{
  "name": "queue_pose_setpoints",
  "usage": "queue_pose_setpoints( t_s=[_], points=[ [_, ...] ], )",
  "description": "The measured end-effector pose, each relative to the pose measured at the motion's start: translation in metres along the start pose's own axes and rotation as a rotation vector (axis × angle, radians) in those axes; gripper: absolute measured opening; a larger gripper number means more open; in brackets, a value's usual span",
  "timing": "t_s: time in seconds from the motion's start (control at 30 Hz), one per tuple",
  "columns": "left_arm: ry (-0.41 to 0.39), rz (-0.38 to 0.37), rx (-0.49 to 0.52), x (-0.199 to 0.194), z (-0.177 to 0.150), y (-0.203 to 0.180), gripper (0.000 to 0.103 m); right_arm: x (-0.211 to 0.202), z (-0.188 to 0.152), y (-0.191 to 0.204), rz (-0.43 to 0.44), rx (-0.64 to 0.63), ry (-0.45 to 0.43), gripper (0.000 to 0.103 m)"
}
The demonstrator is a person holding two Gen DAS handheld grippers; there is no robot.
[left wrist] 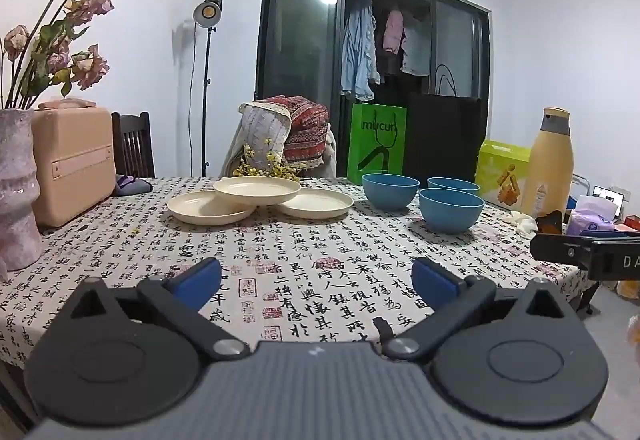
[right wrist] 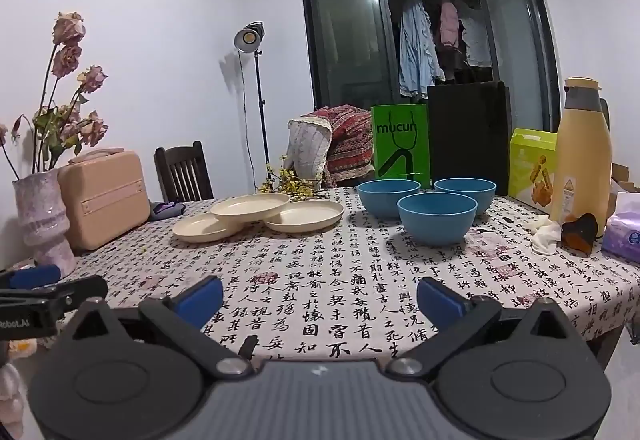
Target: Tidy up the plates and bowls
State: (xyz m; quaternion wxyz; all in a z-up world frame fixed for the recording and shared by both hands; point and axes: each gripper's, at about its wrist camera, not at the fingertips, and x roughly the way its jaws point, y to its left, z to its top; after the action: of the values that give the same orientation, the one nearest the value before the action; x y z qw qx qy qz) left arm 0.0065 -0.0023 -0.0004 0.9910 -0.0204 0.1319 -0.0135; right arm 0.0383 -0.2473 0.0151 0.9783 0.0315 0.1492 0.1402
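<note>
Left gripper (left wrist: 316, 278) and right gripper (right wrist: 320, 298): jaws fully spread, empty. Cream plates (left wrist: 256, 189) and blue bowls (right wrist: 437, 217) rest on the table (right wrist: 320, 280), well ahead of both jaws.

— What do the surfaces look like from your end?

— I see the bench (right wrist: 360, 280) under a printed cloth, matt and woven-looking. The cream plates (right wrist: 250, 204) read as smooth matt plastic; the blue bowls (right wrist: 437, 217) have the same dull, even finish.

— And the rig?

— My left gripper (left wrist: 316, 278) and right gripper (right wrist: 320, 298) are matt black plastic with metal pivot pins, their fingers (right wrist: 200, 298) faced in blue pads. The vase (left wrist: 18, 187) looks rough and mottled.
</note>
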Motion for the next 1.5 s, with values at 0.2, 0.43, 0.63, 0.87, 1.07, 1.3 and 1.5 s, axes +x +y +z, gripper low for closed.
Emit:
queue_pose_setpoints(
  t_s=[0.2, 0.43, 0.63, 0.87, 1.07, 1.3, 1.5],
  points=[
    [-0.002, -0.001, 0.006, 0.0011, -0.0015, -0.0006, 0.103, -0.0001, 0.0008, -0.0024, -0.008, 0.006, -0.004, 0.103],
    [0.006, -0.006, 0.002, 0.0027, -0.0028, 0.0002, 0.103, 0.0011, -0.0001, -0.0022, -0.016, 0.003, -0.004, 0.103],
    [0.013, -0.009, 0.001, 0.0045, -0.003, 0.0001, 0.103, 0.0015, -0.0003, -0.0012, -0.015, 0.003, -0.003, 0.103],
    [0.017, -0.01, -0.002, 0.0048, -0.0036, 0.0005, 0.103, 0.0025, -0.0013, 0.0006, -0.015, 0.0, 0.0, 0.103],
    [0.018, -0.012, -0.004, 0.005, -0.0036, 0.0001, 0.103, 0.0022, -0.0023, 0.0006, -0.011, 0.002, -0.002, 0.103],
    [0.013, -0.013, -0.007, 0.0042, -0.0037, -0.0009, 0.103, 0.0018, -0.0028, -0.0017, -0.007, 0.006, -0.007, 0.103],
    [0.011, -0.014, -0.008, 0.0036, -0.0037, -0.0015, 0.103, 0.0018, -0.0031, -0.0042, -0.006, 0.011, -0.007, 0.103]
  ],
)
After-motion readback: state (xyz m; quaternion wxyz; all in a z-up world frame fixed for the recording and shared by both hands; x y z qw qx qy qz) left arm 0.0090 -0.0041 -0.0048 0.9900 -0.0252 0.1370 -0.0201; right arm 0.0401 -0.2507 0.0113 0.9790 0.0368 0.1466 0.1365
